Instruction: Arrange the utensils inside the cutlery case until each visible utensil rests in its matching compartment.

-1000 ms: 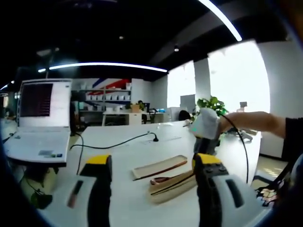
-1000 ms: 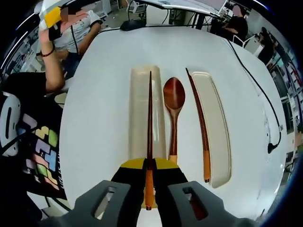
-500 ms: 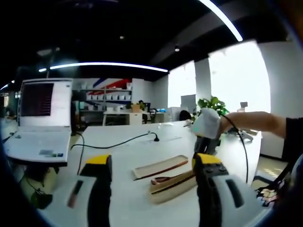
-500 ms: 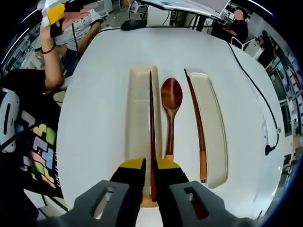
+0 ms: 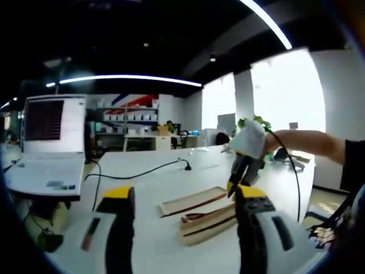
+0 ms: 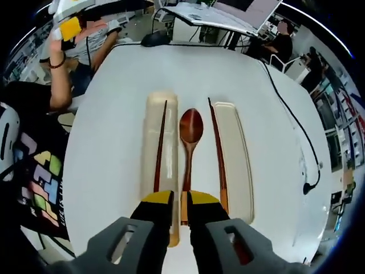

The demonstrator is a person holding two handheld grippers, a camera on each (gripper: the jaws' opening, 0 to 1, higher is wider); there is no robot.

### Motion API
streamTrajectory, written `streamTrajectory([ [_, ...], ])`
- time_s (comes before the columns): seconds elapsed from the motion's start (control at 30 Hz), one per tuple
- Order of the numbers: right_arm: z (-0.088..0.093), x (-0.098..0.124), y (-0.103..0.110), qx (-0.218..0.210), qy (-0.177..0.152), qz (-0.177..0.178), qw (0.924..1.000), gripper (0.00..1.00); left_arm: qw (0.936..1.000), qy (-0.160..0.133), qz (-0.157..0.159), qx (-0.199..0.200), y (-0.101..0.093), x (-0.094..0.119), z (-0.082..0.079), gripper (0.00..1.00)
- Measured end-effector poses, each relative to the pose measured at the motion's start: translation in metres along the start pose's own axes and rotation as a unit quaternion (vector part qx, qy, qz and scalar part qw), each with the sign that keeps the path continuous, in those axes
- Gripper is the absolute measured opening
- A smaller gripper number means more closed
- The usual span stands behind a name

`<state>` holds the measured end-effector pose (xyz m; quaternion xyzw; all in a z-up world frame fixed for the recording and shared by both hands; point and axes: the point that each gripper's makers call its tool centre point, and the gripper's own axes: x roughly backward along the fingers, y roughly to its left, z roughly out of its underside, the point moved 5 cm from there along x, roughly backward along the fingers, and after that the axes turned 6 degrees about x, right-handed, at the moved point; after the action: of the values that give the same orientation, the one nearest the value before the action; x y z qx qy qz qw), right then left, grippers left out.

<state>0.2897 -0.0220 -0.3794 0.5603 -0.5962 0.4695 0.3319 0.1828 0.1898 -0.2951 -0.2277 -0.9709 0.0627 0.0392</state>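
The right gripper (image 6: 177, 212) is hanging above the white table (image 6: 114, 114), its yellow-tipped jaws a little apart and holding nothing. Just past them, one chopstick (image 6: 159, 145) is lying inside the long cream case (image 6: 149, 142). The wooden spoon (image 6: 189, 145) is resting between the case and its lid (image 6: 236, 154), and a second chopstick (image 6: 217, 151) is leaning on the lid's edge. They look light, stiff, smooth and thin, so pinching near the middle seems best. The left gripper (image 5: 182, 228) is waiting low over the table with jaws spread wide.

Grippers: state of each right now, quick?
Left gripper: open, holding nothing.
Right gripper: jaws slightly apart, released; chopstick lies in the case.
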Motion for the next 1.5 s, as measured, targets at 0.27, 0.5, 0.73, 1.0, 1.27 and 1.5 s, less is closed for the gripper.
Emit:
streamTrajectory([
  [0.27,0.007,-0.015,-0.030,0.007,0.001,0.046,0.9989,0.15,1.0000,0.005,0.000,-0.001,0.000,-0.003,0.002,0.75],
  [0.5,0.017,-0.031,-0.041,0.004,-0.006,0.059,0.9982,0.14,0.9999,0.010,0.003,-0.004,0.002,-0.004,0.001,0.76],
  [0.73,0.023,-0.043,-0.040,-0.004,-0.018,0.065,0.9977,0.15,1.0000,0.008,0.003,-0.004,0.003,-0.005,-0.001,0.75],
  [1.0,0.024,-0.048,-0.043,-0.007,-0.015,0.061,0.9980,0.17,0.9998,0.019,-0.002,-0.005,0.004,-0.008,0.004,0.75],
  [1.27,0.022,-0.049,-0.041,-0.009,-0.022,0.053,0.9983,0.10,0.9998,0.020,-0.003,-0.004,0.004,-0.009,0.005,0.75],
  [1.5,0.015,-0.053,-0.048,-0.016,-0.037,0.063,0.9971,0.12,0.9998,0.017,0.002,-0.002,0.005,-0.008,0.002,0.75],
])
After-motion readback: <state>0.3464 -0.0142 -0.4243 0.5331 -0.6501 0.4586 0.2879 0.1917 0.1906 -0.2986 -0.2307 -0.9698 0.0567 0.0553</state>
